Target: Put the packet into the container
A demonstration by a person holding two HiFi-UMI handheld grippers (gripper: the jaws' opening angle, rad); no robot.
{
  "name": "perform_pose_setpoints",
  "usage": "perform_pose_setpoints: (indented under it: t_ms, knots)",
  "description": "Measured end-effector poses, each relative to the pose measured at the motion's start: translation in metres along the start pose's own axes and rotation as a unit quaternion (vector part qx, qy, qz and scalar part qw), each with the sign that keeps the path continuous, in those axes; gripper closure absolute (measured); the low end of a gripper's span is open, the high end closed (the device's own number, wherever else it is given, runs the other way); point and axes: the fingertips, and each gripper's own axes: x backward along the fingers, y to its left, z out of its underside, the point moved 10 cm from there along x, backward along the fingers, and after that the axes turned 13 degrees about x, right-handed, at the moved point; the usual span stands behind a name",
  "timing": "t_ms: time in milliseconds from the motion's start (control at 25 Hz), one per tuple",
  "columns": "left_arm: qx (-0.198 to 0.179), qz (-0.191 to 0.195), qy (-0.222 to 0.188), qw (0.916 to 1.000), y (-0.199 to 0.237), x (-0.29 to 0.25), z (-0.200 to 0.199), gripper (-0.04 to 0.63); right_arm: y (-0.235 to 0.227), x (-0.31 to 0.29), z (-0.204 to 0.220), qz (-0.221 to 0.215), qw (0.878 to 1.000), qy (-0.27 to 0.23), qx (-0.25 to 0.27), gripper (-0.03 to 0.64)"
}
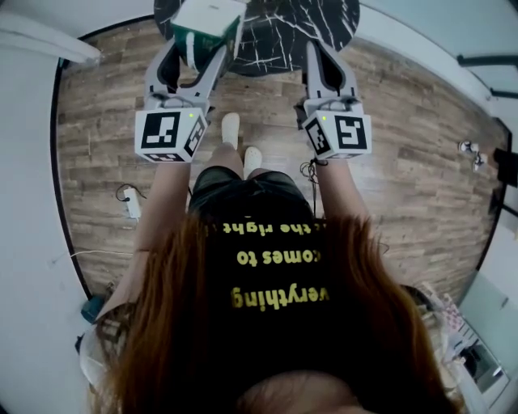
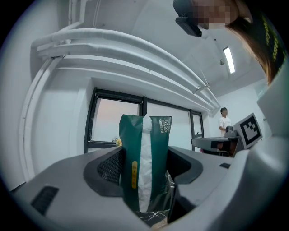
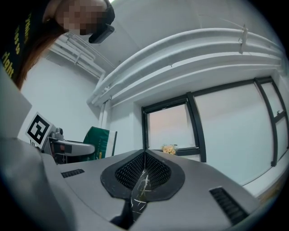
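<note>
Wood floor (image 1: 405,162) — dark-framed windows (image 3: 169,128)

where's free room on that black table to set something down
The black marble table shows bare between the packet and the right gripper. Its left side is crowded: the packet, clamped in the left gripper, covers it.

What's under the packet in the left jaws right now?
The packet, clamped by the left gripper, hangs over a black marbled tabletop. No container shows; the packet covers whatever lies directly below.
</note>
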Motion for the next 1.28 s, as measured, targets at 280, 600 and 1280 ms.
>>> perform_pose_setpoints:
  t_ms: [280,600,1280]
  knots:
    - [0.006,0.014,-0.007,0.9999,0.038,-0.051,-0.008,0.314,-0.02,-0.047,0.008,0.02,1.0,0.008,0.011,0.6]
    - [0.005,0.043,-0.007,0.999,0.101,-0.135,-0.026,0.314,-0.038,-0.137,0.012,0.044,0.999,0.007,0.024,0.6]
    - [0.002,0.09,0.032,0.9954,0.172,-0.228,-0.031,0.314,-0.048,-0.24,0.027,0.068,0.997,0.024,0.023,0.598]
